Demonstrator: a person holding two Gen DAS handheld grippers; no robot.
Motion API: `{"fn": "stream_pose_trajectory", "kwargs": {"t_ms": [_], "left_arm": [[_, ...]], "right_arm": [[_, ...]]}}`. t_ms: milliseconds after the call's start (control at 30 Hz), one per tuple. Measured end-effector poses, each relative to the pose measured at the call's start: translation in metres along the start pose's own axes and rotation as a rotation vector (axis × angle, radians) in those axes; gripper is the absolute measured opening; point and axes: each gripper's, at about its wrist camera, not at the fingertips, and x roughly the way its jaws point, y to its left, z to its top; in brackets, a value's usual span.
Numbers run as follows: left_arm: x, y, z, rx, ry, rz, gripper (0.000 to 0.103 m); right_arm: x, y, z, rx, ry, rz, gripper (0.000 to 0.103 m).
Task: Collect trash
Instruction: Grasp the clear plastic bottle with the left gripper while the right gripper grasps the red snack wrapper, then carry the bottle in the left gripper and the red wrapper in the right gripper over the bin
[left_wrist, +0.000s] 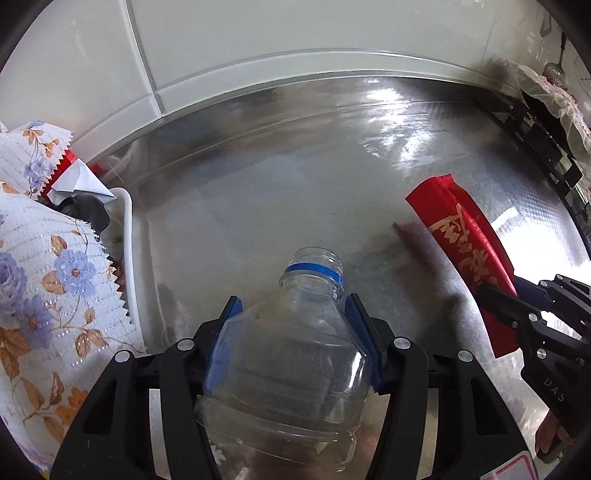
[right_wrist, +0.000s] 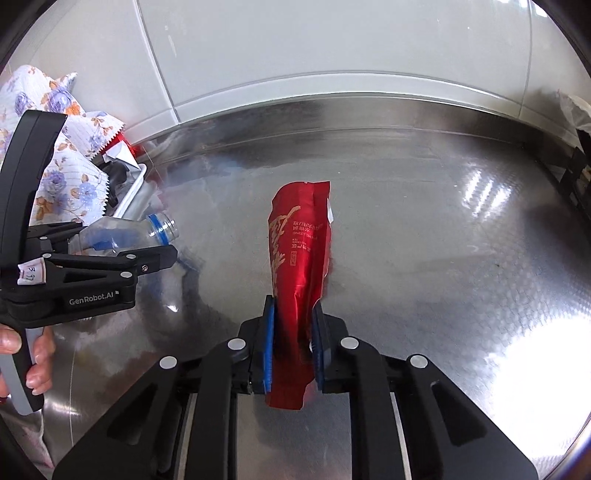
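Note:
My left gripper (left_wrist: 293, 308) is shut on a clear, capless plastic bottle (left_wrist: 295, 376) with a blue neck ring, held above the steel counter (left_wrist: 277, 184); its mouth points forward. It also shows in the right wrist view, gripper (right_wrist: 122, 258) and bottle (right_wrist: 144, 232). My right gripper (right_wrist: 293, 317) is shut on a red foil wrapper (right_wrist: 299, 251) with gold lettering, which stands up between the blue pads. The wrapper (left_wrist: 469, 251) and right gripper (left_wrist: 517, 306) show at the right of the left wrist view.
A white bin (left_wrist: 127, 236) holding trash stands at the left, draped by floral cloth (left_wrist: 48, 280). White tiled wall (left_wrist: 295, 33) runs behind the counter. A dark stove (left_wrist: 543, 136) with a cloth cover sits at the far right.

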Motion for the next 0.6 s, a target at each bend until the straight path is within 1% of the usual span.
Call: {"fn": "stream_pose_trajectory", "kwargs": {"t_ms": [167,267,367,600], "left_arm": [[-0.021,-0.022,-0.010,-0.029,-0.021,0.010,0.057],[-0.038,-0.042,-0.021,-0.051,-0.037,0.022,0.057],[-0.055,-0.065,-0.037,-0.081,-0.052,0.041,0.057],[-0.088,-0.118,-0.073,-0.138,-0.084,0.082,0.058]], "right_arm": [[-0.028,-0.018,-0.011,-0.021,-0.008,0.026,0.018],[-0.048,-0.032,-0.021,-0.050,-0.012,0.047,0.018],[-0.063,-0.043,-0.032,-0.077,-0.011,0.071,0.018],[-0.107,-0.071,-0.071,-0.156,-0.012,0.139,0.018]]}}
